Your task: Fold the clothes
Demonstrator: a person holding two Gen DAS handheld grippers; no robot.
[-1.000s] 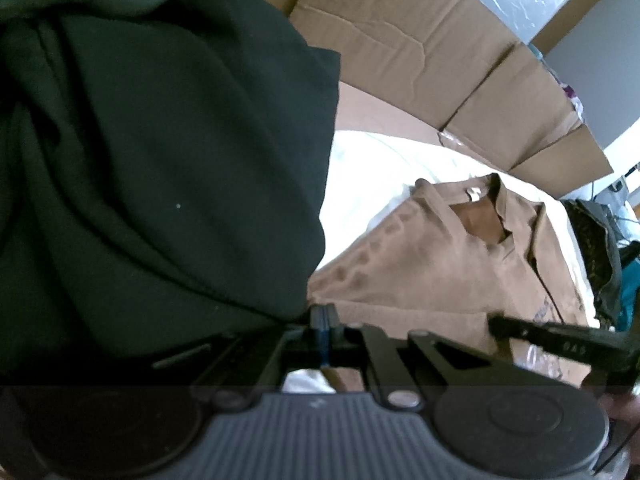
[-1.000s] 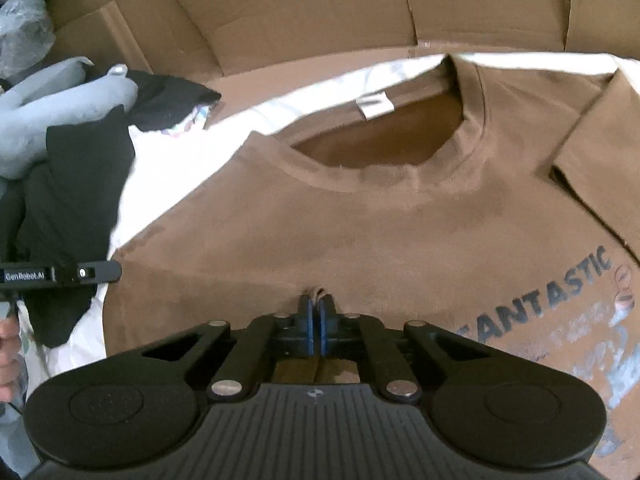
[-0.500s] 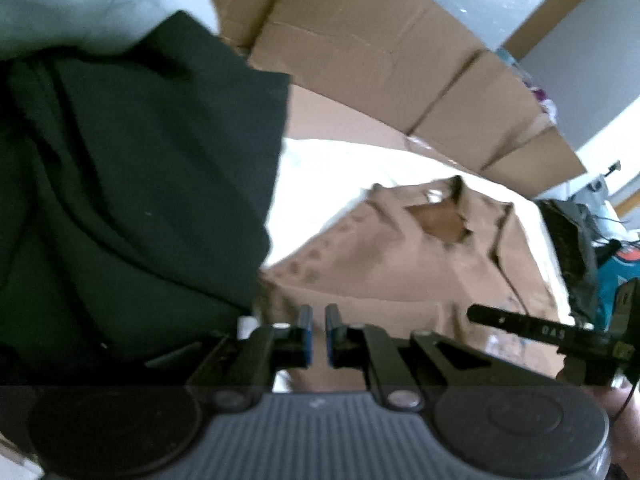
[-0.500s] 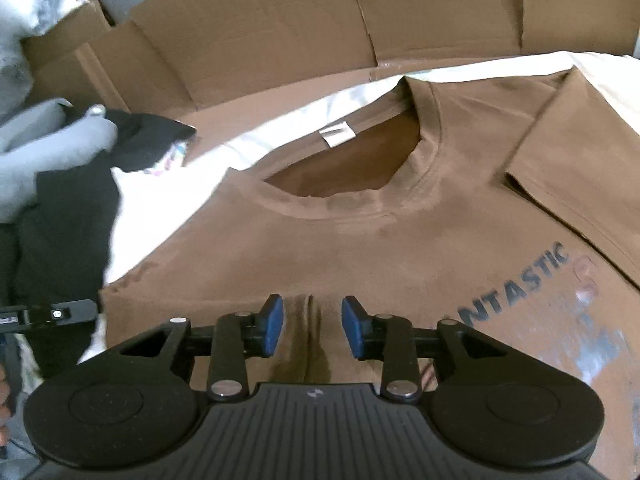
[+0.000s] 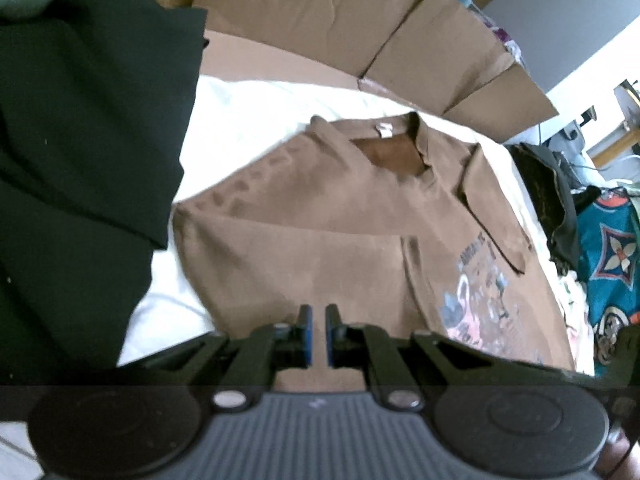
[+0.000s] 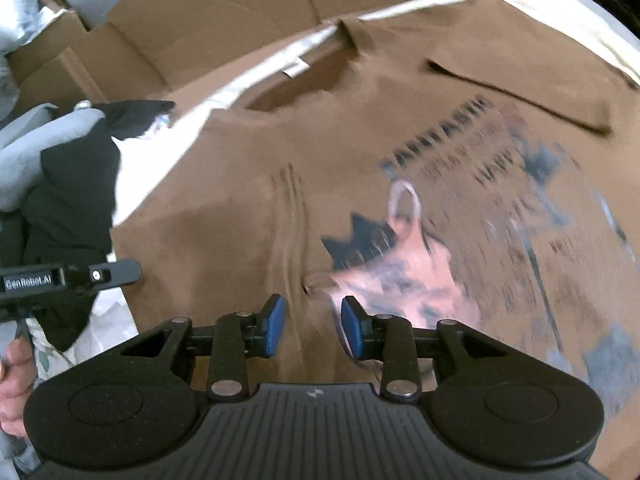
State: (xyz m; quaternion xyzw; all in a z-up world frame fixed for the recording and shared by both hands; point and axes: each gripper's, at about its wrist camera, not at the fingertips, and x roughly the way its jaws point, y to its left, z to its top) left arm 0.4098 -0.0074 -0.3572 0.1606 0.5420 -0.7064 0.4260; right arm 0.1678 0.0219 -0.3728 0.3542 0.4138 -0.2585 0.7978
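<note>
brown tee (image 5: 320, 240) lies flat just ahead of both sets of fingers, side parts turned in over its front, left gripper (image 5: 316, 334) barely parted, right gripper (image 6: 312, 330) wide and empty, probably lining up another fold.

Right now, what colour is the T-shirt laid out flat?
Brown T-shirt, printed graphic on front; clearest in the right wrist view.

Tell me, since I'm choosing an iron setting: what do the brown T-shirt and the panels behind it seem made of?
Brown T-shirt: soft matte knit, probably cotton; it creases finely, with a cracked chest print. Panels behind: plain corrugated cardboard, judging by the dull tan faces and fold seams.
</note>
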